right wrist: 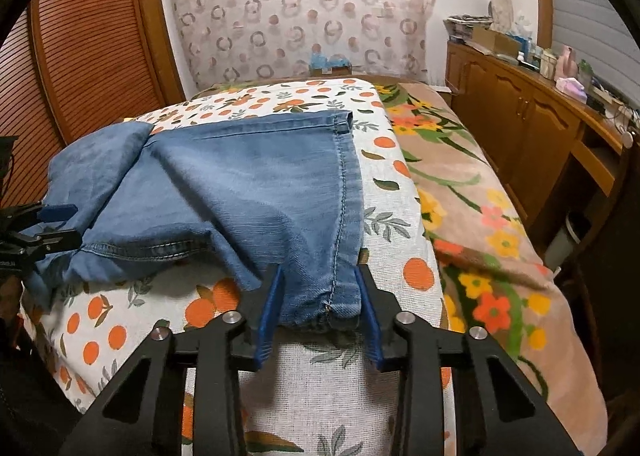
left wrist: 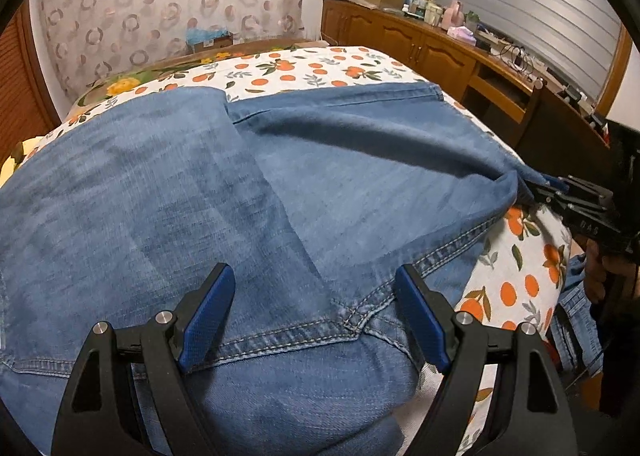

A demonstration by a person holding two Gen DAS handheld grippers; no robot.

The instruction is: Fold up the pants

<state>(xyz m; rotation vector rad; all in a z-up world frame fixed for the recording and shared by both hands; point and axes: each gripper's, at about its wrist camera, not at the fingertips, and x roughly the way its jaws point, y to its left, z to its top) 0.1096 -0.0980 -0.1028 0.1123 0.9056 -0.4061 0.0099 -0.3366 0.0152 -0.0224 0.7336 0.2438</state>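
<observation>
Blue denim pants (left wrist: 224, 192) lie spread on a bed with an orange-fruit sheet (left wrist: 304, 68). My left gripper (left wrist: 316, 284) is open, its jaws wide apart just above the seat seam of the pants. In the right wrist view the pants (right wrist: 248, 184) lie with one leg running toward me. My right gripper (right wrist: 318, 296) has its blue pads on both sides of a bunched corner of the denim; there is a gap, and I cannot tell whether it clamps the cloth. The right gripper (left wrist: 560, 196) also shows at the pants' right edge in the left wrist view.
A floral blanket (right wrist: 480, 216) covers the bed's right side. A wooden cabinet (right wrist: 532, 128) with clutter on top runs along the right wall. A slatted wooden door (right wrist: 88, 56) stands at the left. A patterned curtain (right wrist: 304, 12) hangs behind the bed.
</observation>
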